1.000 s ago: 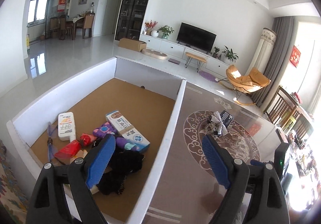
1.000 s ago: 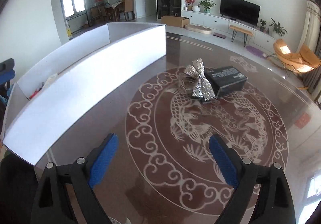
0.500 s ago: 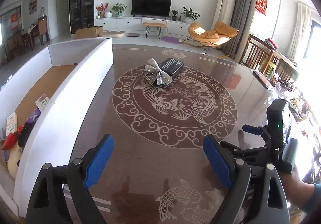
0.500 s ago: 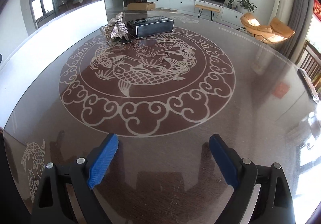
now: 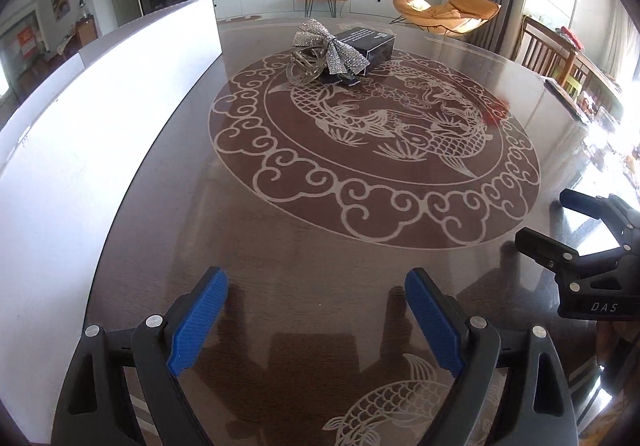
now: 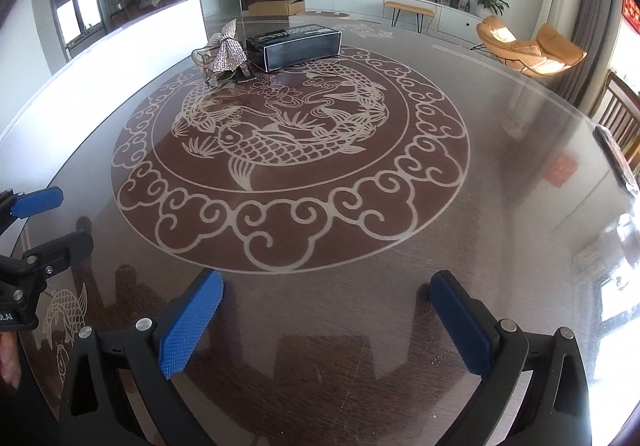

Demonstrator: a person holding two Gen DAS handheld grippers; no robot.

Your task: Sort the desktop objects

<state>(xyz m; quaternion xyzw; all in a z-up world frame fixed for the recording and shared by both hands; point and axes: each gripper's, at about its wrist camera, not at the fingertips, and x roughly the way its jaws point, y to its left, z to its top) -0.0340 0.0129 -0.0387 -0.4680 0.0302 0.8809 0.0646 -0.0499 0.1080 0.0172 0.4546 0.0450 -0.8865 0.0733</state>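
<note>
Both my claws hang spread wide and empty over the near side of the bench (image 5: 280, 246): left claw (image 5: 316, 320), right claw (image 6: 326, 320). Across the bench, a silver bow (image 5: 332, 48) touches a black box (image 6: 294, 46), near the white bin wall (image 5: 100, 118).
</note>
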